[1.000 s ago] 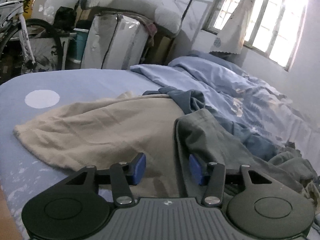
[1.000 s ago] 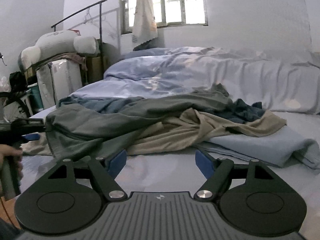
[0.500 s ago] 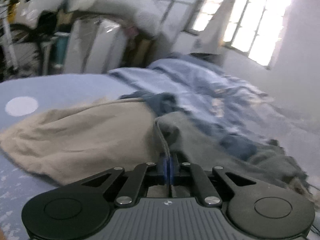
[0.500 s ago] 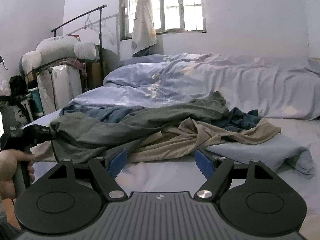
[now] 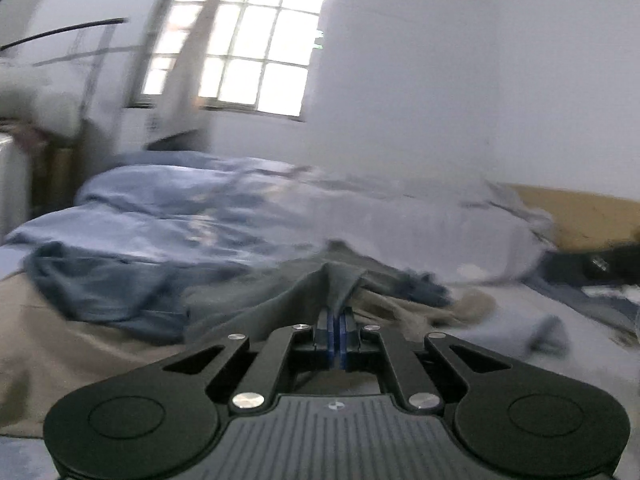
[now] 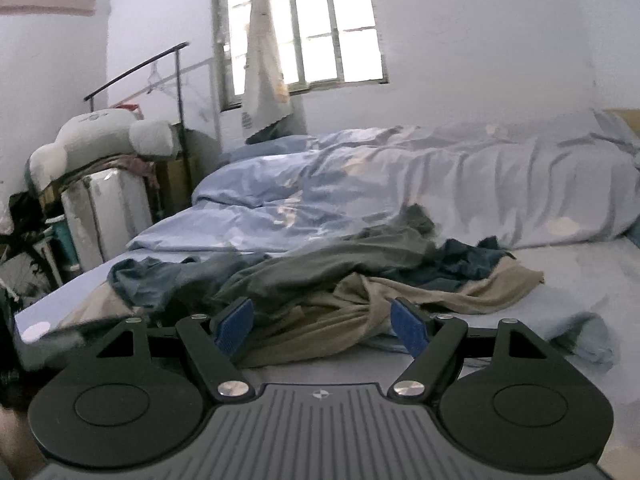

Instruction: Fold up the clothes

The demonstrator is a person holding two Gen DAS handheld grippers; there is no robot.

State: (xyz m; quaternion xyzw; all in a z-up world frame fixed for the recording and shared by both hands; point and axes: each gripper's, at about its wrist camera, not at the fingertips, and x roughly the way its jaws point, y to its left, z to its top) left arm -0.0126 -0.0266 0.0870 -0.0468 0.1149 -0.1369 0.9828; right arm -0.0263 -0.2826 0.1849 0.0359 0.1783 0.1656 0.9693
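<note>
Grey garment [image 5: 280,292], left wrist view: I see its edge pinched in my left gripper [image 5: 335,334], pads clenched, cloth tented up from the bed [image 5: 500,304]; tan garment [image 5: 80,344] alongside. Right wrist view: my right gripper [image 6: 322,326] is spread wide, gripping nothing, just short of the grey garment [image 6: 340,260] and tan garment [image 6: 344,316]; bare sheet lies beside them on the bed [image 6: 580,276].

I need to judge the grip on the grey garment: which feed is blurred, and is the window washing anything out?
Left wrist view: motion-smeared room and bedding, but the left claw reads sharp, shut on the grey garment; window blown out. Right wrist view: mostly sharp, slight smear at lower left; right claw open; window glare bright, the clothes stay readable.
</note>
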